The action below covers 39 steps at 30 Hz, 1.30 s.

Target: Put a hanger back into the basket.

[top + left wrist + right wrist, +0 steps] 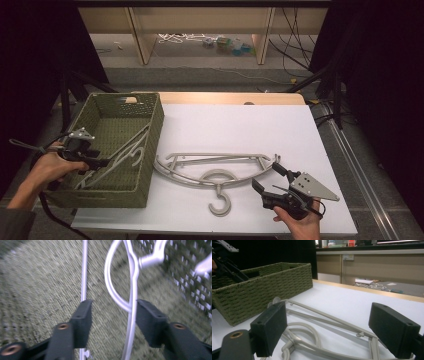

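A pale grey plastic clothes hanger (122, 155) lies slanted inside the green woven basket (150, 145), which sits at about nine o'clock on the white table (240, 125). The hanger is slim, with a curved shoulder bar, a straight crossbar and a loop near the neck; its upper end leans toward the basket's wall at three o'clock. In the left gripper view the same hanger (132, 290) looks white and glossy, its loop and bars running up the frame against the basket's woven floor (37, 290), though that picture is blurred and fine detail is hard to make out.

The left gripper (100, 163) reaches into the basket from nine o'clock, held in the person's left hand (47, 167). Its jaws stand apart, one bar of the hanger passing just inside the jaw at three o'clock; whether it touches that pad cannot be told.

Near six o'clock on the table lie more hangers (215, 167) of the same grey plastic, stacked, with a hook (220, 202) pointing toward six o'clock. The right gripper (267, 180) hovers at their five o'clock end, jaws spread wide with nothing between them, held in the right hand (300, 222). In the right gripper view these hangers (322, 320) lie just ahead of the open jaws, with the basket (262, 287) beyond at ten o'clock.

No brand, label or writing can be read on any of these things.
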Available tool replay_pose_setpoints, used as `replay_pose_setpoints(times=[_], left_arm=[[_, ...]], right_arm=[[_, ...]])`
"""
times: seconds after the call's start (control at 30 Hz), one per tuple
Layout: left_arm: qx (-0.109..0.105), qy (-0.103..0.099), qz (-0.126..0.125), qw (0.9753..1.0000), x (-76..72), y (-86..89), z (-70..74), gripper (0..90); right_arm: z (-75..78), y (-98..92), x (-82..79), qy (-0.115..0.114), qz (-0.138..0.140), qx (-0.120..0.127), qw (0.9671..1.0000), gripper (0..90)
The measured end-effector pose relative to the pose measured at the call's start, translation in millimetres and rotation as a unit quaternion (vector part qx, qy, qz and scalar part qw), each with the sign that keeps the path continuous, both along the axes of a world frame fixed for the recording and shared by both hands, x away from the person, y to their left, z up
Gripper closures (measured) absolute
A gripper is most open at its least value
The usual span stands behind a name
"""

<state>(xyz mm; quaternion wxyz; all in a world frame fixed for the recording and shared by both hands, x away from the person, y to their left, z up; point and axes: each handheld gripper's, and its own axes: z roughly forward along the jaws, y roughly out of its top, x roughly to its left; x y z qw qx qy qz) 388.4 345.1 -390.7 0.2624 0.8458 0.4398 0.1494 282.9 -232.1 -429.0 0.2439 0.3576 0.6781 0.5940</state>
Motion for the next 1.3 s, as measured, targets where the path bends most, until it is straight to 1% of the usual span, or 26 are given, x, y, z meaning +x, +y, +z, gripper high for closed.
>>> replay_pose_setpoints(times=[0.07,0.13,0.17,0.2,0.23,0.27,0.3,0.4,0.43,0.47,0.5,0.53,0.57,0.6,0.63,0.67,0.7,0.8,0.9,1.07,1.1,1.17,1.2,1.23,1.27,1.3], left_arm=[[-0.013,-0.022,0.02,0.9995,-3.7,-5.3,6.4,38.2],[-0.031,-0.038,0.031,0.9983,-8.5,-11.8,13.2,34.1],[-0.035,-0.05,0.022,0.9979,-13.0,-16.1,19.5,33.8],[-0.033,-0.057,0.012,0.9977,-16.8,-19.6,24.9,32.6],[-0.038,-0.067,0.01,0.9969,-21.0,-24.7,29.6,31.4],[-0.061,-0.086,0.024,0.9941,-25.4,-32.1,32.4,30.2],[-0.072,-0.096,0.025,0.9925,-28.2,-36.4,34.8,29.6],[-0.09,-0.113,0.009,0.9894,-39.8,-52.1,45.2,27.5],[-0.102,-0.122,0.005,0.9873,-42.6,-57.1,46.6,27.1],[-0.112,-0.118,0.003,0.9866,-46.0,-61.6,50.1,26.6],[-0.128,-0.119,-0.002,0.9845,-48.8,-65.9,52.3,25.8],[-0.153,-0.129,0.002,0.9799,-52.1,-72.6,52.6,24.7],[-0.162,-0.132,-0.007,0.9779,-54.5,-77.3,53.8,24.0],[-0.158,-0.129,-0.015,0.9788,-57.1,-81.1,56.2,23.9],[-0.16,-0.128,-0.021,0.9785,-59.5,-85.9,57.4,23.9],[-0.168,-0.13,-0.025,0.9769,-62.1,-92.0,57.6,23.8],[-0.168,-0.129,-0.032,0.9769,-64.9,-97.9,58.9,23.8],[-0.182,-0.131,-0.058,0.9727,-71.5,-117.7,62.0,23.6],[-0.196,-0.126,-0.104,0.9669,-77.6,-145.4,62.9,23.6],[-0.2,-0.117,-0.143,0.9623,-78.9,-180.2,58.4,23.7],[-0.206,-0.116,-0.142,0.9612,-77.9,-185.8,56.8,23.7],[-0.199,-0.12,-0.152,0.9607,-74.2,-194.6,54.0,23.6],[-0.198,-0.119,-0.147,0.9618,-72.7,-199.9,51.7,23.6],[-0.194,-0.123,-0.154,0.9611,-70.0,-203.0,49.9,23.6],[-0.196,-0.121,-0.153,0.961,-68.3,-206.6,47.5,23.6],[-0.199,-0.123,-0.154,0.9599,-66.1,-210.3,44.4,23.7]], right_arm=[[-0.1,0.3,0.2,-0.001,0.001,0.002,1.0,15.9],[-0.2,0.5,0.1,-0.001,0.0,0.002,1.0,15.9],[-0.1,0.4,0.0,-0.002,0.001,0.001,1.0,15.9],[0.7,-0.4,-1.1,0.006,0.004,-0.002,1.0,15.9],[0.6,-0.3,-0.9,0.006,0.003,-0.001,1.0,15.9],[-0.2,0.3,0.4,-0.004,0.0,0.002,1.0,15.9],[-0.2,0.2,0.2,-0.002,0.001,0.002,1.0,15.9],[1.2,-0.5,-1.6,0.008,0.001,-0.007,0.9999,15.9],[1.1,-0.5,-1.6,0.007,0.001,-0.007,0.9999,15.9],[1.1,-0.5,-1.6,0.007,0.001,-0.007,0.9999,15.9],[1.0,-0.4,-1.6,0.005,0.0,-0.006,1.0,15.9],[1.4,-0.5,-1.9,0.008,0.001,-0.007,0.9999,15.9],[1.4,-0.5,-1.7,0.006,-0.001,-0.005,1.0,15.9],[1.2,-0.4,-1.6,0.008,0.002,-0.004,1.0,15.9],[1.0,-0.5,-1.5,0.008,0.003,-0.004,1.0,15.9],[1.1,-0.4,-1.5,0.008,0.003,-0.004,1.0,15.9],[1.2,-0.4,-1.6,0.005,0.0,-0.005,1.0,15.9],[1.1,-0.3,-1.6,0.007,0.002,-0.007,1.0,15.9],[1.5,-0.2,-1.8,0.007,0.002,-0.007,1.0,15.9],[1.6,-0.4,-1.7,0.004,0.002,0.0,1.0,15.9],[1.6,-0.3,-1.8,0.004,0.003,0.0,1.0,15.9],[1.8,-0.3,-2.0,0.004,0.003,-0.001,1.0,15.9],[1.8,-0.2,-2.0,0.004,0.004,-0.001,1.0,15.9],[1.7,-0.3,-2.0,0.004,0.003,-0.002,1.0,15.9],[1.8,-0.3,-2.0,0.004,0.003,-0.001,1.0,15.9],[1.8,-0.3,-1.9,0.004,0.003,-0.001,1.0,15.9]])
